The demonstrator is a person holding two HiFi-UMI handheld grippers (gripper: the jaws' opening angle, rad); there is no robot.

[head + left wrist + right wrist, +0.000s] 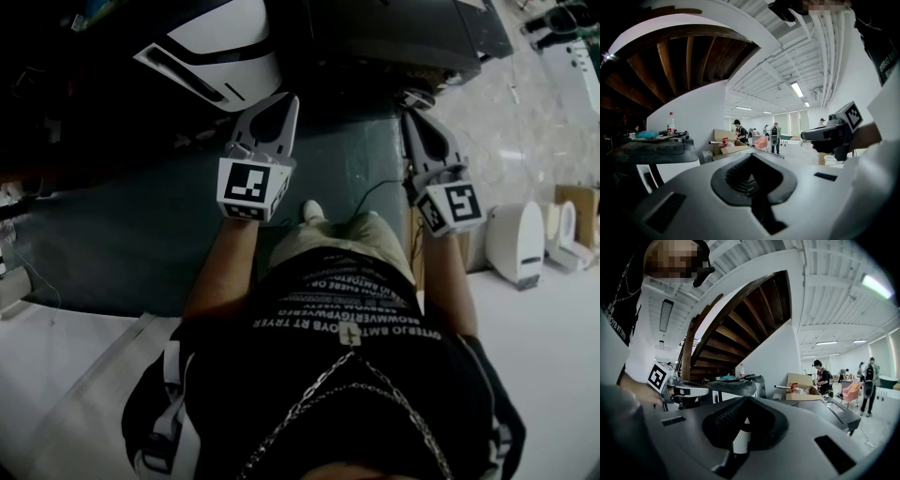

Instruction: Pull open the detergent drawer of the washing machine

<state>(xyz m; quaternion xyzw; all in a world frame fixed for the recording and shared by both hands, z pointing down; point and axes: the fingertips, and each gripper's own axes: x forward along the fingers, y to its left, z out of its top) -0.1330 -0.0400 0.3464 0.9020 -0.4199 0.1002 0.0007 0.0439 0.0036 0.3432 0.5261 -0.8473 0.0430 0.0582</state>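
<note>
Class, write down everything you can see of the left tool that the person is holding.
The left tool looks like grey moulded plastic. Its two long jaws are closed tip to tip around a teardrop gap lined with dark ribbed pads, with nothing between them. A cube with black-and-white square markers sits at its rear. The person's left hand holds it out forward, roughly level, and it touches nothing else.

A dark wooden staircase (pixel 740 319) rises above a white wall (pixel 773 357), strip lights (pixel 797 89) glow on the white beamed ceiling (pixel 768 75), and a cardboard box (pixel 800 385) stands near that wall, over a pale floor (pixel 534 122).
</note>
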